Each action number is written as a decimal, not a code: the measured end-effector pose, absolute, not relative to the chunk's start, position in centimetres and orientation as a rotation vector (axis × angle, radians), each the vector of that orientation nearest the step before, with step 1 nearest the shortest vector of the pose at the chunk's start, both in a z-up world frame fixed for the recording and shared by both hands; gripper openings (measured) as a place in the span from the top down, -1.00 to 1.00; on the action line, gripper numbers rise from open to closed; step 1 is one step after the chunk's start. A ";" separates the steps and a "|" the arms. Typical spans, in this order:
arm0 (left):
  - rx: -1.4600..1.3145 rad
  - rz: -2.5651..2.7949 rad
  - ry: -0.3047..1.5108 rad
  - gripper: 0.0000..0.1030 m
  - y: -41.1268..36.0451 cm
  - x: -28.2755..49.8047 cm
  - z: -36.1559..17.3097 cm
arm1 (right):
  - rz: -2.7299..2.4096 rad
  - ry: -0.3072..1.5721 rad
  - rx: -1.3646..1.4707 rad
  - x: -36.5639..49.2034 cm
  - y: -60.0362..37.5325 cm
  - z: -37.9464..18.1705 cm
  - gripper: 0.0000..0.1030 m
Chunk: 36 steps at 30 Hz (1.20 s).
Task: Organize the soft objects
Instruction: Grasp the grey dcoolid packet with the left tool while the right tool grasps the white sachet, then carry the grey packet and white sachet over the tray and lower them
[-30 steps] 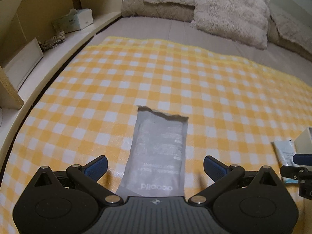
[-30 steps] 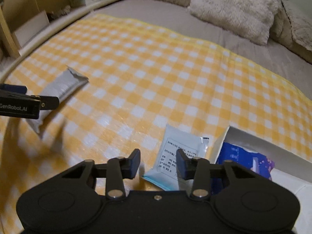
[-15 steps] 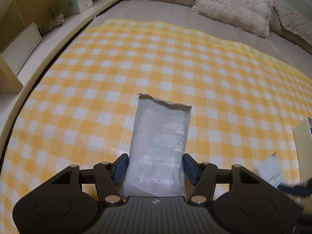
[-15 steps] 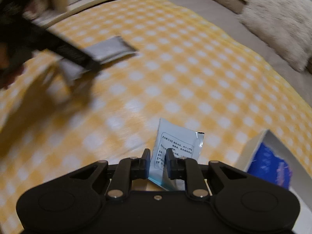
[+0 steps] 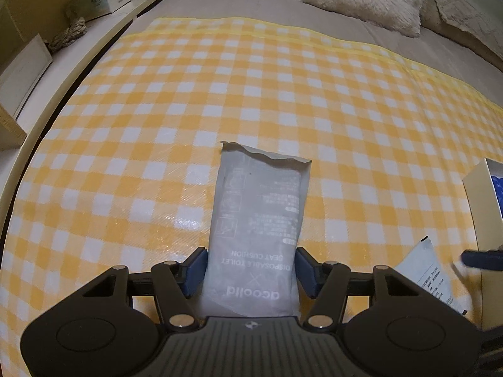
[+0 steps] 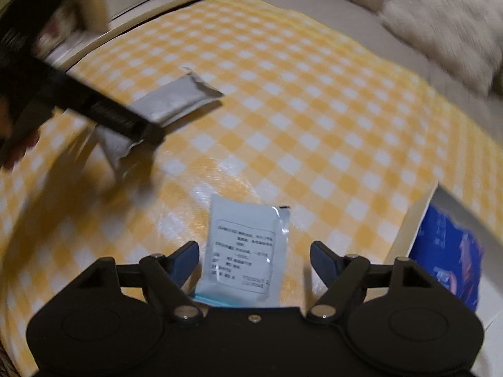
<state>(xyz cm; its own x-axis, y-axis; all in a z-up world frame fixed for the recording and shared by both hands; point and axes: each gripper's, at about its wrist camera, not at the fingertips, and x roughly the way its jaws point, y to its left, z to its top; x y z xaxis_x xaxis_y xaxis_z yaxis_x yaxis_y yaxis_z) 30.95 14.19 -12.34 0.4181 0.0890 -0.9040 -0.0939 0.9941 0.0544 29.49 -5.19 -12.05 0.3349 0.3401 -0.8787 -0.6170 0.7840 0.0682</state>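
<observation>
The left gripper (image 5: pixel 251 268), wide apart a second ago, now clenches the soft grey plastic pouch (image 5: pixel 257 220) at its near end, so that pouch looks ready to lift off the yellow-and-white checked cloth (image 5: pixel 220 94). The right gripper (image 6: pixel 254 260), pinched on the small pale-blue sachet (image 6: pixel 243 251) half a second ago, has sprung open; the sachet lies between its parted fingers, whether resting on the cloth I cannot tell. The white box (image 6: pixel 408 238) holding a blue packet (image 6: pixel 446 251) sits just right, probably the destination. Fluffy cushions (image 5: pixel 361 0) lie well clear; nothing blocks the path.
</observation>
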 end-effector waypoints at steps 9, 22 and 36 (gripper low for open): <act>-0.058 0.084 1.115 -0.08 13.5 31.4 -12.2 | 0.707 1.125 -0.293 29.8 -4.5 -13.1 0.11; -0.120 0.086 0.990 -0.07 15.0 28.8 -7.1 | 0.685 0.950 -0.206 28.5 -5.3 -8.2 0.14; -0.223 -0.010 0.814 -0.07 12.1 23.9 -1.1 | 0.625 0.750 -0.045 25.6 -11.3 -1.4 0.14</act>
<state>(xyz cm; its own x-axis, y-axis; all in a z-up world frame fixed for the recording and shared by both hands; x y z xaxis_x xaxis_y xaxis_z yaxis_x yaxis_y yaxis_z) 23.86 12.10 -1.14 0.6881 -0.0946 -0.7194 -0.0762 0.9766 -0.2012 25.63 -11.27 -1.35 0.5602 0.5145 -0.6492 -0.5458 0.8188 0.1779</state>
